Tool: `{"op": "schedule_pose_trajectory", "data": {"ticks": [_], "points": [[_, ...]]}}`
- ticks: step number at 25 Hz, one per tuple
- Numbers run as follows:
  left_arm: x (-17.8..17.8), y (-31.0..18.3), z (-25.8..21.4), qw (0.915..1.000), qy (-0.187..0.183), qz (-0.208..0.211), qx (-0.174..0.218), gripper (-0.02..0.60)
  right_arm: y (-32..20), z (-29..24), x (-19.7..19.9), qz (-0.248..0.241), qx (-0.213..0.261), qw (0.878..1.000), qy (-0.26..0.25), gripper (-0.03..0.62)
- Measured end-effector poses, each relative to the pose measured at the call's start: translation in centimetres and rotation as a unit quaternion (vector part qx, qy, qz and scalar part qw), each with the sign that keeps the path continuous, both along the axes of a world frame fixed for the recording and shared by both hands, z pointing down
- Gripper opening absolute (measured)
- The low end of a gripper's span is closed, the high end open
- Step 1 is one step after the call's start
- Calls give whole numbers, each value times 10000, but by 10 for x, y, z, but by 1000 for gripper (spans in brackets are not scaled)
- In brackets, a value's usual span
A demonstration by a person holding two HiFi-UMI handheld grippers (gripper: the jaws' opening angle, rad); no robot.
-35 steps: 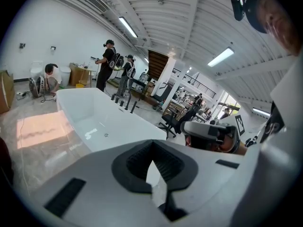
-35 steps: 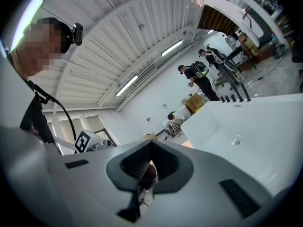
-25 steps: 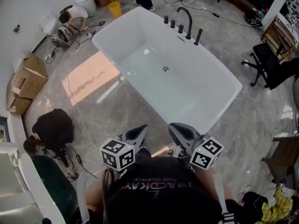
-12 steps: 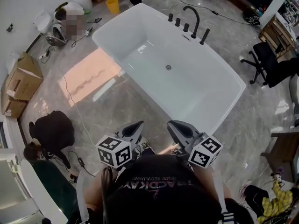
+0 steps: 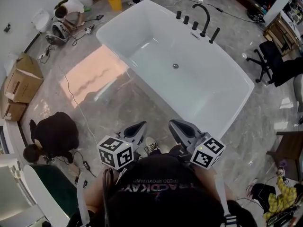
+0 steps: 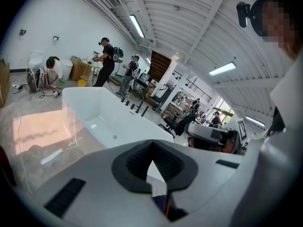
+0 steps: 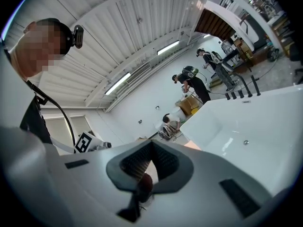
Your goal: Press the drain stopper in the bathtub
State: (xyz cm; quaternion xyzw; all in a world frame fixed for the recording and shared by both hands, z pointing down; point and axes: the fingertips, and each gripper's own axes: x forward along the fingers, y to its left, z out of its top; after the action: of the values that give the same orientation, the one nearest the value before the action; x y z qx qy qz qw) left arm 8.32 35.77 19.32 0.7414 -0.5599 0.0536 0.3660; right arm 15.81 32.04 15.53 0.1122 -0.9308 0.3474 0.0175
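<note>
Held close to the person's chest, the left tool and right tool both have their jaws pressed together with nothing between them, well short of the tub. Beyond them on the marble floor stands the white bathtub, its round drain stopper sitting untouched at the middle of the basin floor. A black faucet rises at the far rim; a person crouches at left.
</note>
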Motion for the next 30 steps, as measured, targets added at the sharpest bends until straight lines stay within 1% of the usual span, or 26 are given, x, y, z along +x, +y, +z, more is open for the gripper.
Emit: {"op": "schedule_pose_trajectory", "data": {"ticks": [3,7,12,16,21,28,30], "points": [[-5,2,2,10000,3,29,-13,3,0,1,-3,60,-3,10000,37,15],[-10,-3,4,9998,145,56,-88,3,-6,1,-6,140,-43,9998,131,15],[-9,-19,5,9996,151,170,-144,3,-23,6,-3,243,-170,9993,215,15],[-23,-39,3,9998,101,41,-176,3,-48,8,-14,187,-251,9994,150,15],[-42,-75,-6,9998,-95,-75,-130,3,-86,0,-31,83,-164,9998,3,15],[-45,-125,-10,9997,-257,30,-56,3,-136,2,-31,177,-148,9997,-84,15],[-49,-135,-11,9997,-246,30,-32,3,-147,4,-32,249,-179,9995,-91,15]]}}
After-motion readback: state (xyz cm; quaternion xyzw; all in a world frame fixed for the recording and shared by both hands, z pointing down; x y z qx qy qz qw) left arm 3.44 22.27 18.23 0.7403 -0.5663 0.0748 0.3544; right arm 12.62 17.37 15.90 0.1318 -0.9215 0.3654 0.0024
